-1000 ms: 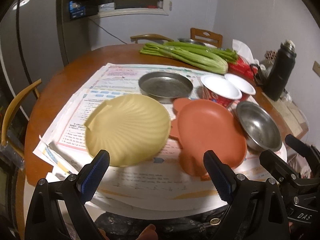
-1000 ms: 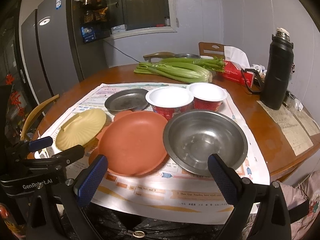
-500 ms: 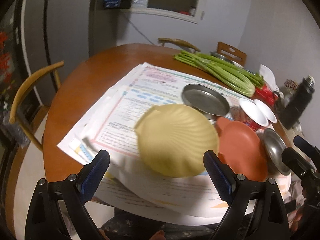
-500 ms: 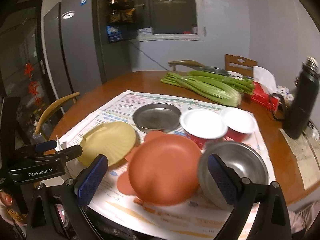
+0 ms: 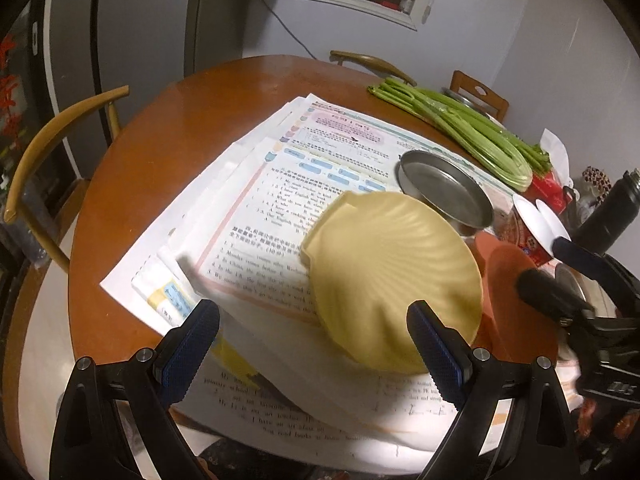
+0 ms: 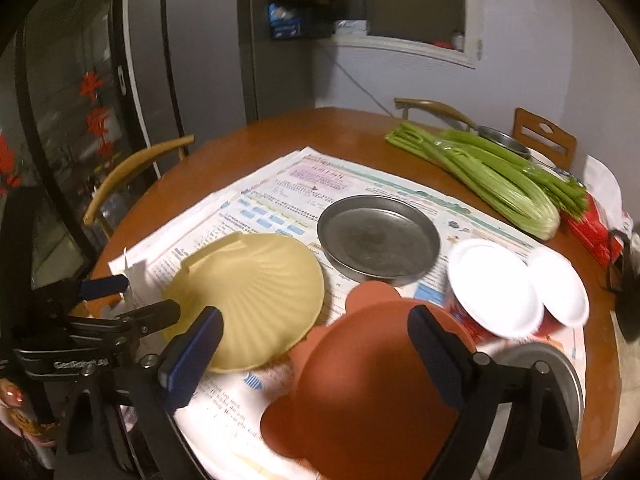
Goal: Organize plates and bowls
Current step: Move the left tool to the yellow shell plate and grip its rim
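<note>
A yellow shell-shaped plate [image 5: 396,280] [image 6: 252,292] lies on paper sheets. My left gripper [image 5: 314,350] is open just short of its near edge, the right finger by the rim, nothing gripped. An orange plate [image 6: 372,380] [image 5: 512,280] lies to the right of the yellow one. My right gripper [image 6: 314,356] hangs over it with its jaws closing; the plate lies between the fingers and the pads do not press on it. A round metal pan [image 6: 376,236] [image 5: 444,188] sits behind both plates. A steel bowl [image 6: 552,364] shows behind the right finger.
Two red cups with white lids [image 6: 492,288] stand right of the pan. Celery [image 6: 480,172] and a red packet lie at the back right, and a black flask [image 5: 616,212] stands at the far right. Wooden chairs [image 5: 40,160] ring the round table [image 5: 168,152].
Both grippers have swung left. The right one went from over the steel bowl to over the orange plate, and its jaws narrowed a little. The yellow plate now sits right of centre for the left one.
</note>
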